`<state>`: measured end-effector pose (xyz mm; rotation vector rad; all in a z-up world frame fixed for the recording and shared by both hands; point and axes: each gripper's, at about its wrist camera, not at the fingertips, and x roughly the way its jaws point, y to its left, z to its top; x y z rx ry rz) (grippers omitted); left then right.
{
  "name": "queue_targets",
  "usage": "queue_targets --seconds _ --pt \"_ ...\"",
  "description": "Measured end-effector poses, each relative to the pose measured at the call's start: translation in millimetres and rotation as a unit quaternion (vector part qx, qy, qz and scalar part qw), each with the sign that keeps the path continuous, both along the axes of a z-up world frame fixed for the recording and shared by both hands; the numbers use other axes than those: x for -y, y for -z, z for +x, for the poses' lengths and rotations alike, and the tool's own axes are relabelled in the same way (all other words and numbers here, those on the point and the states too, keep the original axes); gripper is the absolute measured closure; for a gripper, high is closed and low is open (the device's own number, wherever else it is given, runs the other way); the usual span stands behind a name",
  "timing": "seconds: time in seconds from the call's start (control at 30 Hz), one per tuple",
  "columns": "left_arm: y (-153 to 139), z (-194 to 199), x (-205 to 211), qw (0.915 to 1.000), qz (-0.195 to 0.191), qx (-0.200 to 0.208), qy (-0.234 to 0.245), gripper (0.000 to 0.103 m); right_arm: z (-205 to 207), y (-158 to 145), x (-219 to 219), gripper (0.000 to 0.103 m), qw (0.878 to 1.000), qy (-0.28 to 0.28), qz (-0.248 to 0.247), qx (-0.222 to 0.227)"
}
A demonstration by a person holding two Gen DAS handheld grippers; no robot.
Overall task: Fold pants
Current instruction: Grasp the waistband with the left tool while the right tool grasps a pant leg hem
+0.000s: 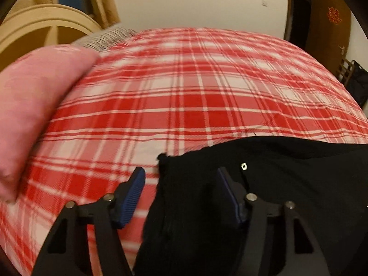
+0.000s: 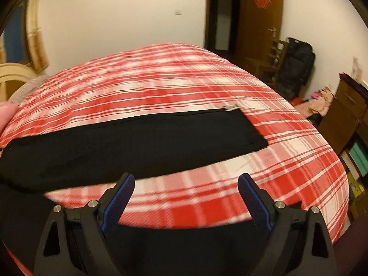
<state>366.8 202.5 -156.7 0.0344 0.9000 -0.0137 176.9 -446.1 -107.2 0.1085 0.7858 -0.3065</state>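
Black pants (image 2: 128,142) lie on a plaid bed (image 2: 174,78); left gripper (image 1: 181,179) gapes around the waistband edge, right gripper (image 2: 186,184) gapes empty beside them.

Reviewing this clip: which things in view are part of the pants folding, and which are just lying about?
Part of the job:
black pants
left gripper, open
right gripper, open
plaid bedspread, the work surface

Lying about:
pink pillow
wooden chair
black bag

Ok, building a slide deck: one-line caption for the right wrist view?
Open right hand-held gripper hovers over black pants laid flat across a red plaid bedspread.
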Motion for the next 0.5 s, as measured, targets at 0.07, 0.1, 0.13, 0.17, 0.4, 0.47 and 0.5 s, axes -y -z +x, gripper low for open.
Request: queue_targets --seconds 0.07,0.1,0.13,0.17,0.4,0.47,0.5 --pt "7.9 12.5 -0.4 0.9999 -0.003 -0.015 0.007 0.040 12.8 2.6 19.7 0.011 1.000 0.018 0.000 -0.007" --pt "10.8 17.0 -1.1 0.9997 -0.007 -0.020 0.013 0.043 17.8 2.6 28.3 0.011 1.000 0.025 0.002 -0.010" --pt "13.3 20.8 -2.2 0.9995 -0.011 -0.023 0.018 0.045 22.3 2.5 36.0 0.011 0.999 0.031 0.006 -0.010" --pt "15.4 22.8 -1.9 0.9993 -0.016 -0.027 0.022 0.050 27.5 2.3 44.6 0.011 0.999 0.038 0.009 -0.009" --pt "23.1 36.0 -8.6 0.9982 -0.027 -0.036 0.040 0.062 63.5 10.3 97.3 0.012 0.997 0.076 0.024 -0.013" --pt "21.4 37.8 -8.7 0.9983 -0.012 -0.036 0.044 0.066 74.2 13.2 110.8 0.012 0.996 0.085 0.022 -0.018" --pt "20.1 37.1 -7.6 0.9982 -0.007 -0.034 0.049 0.066 82.5 14.5 120.3 0.013 0.995 0.092 0.020 -0.020"
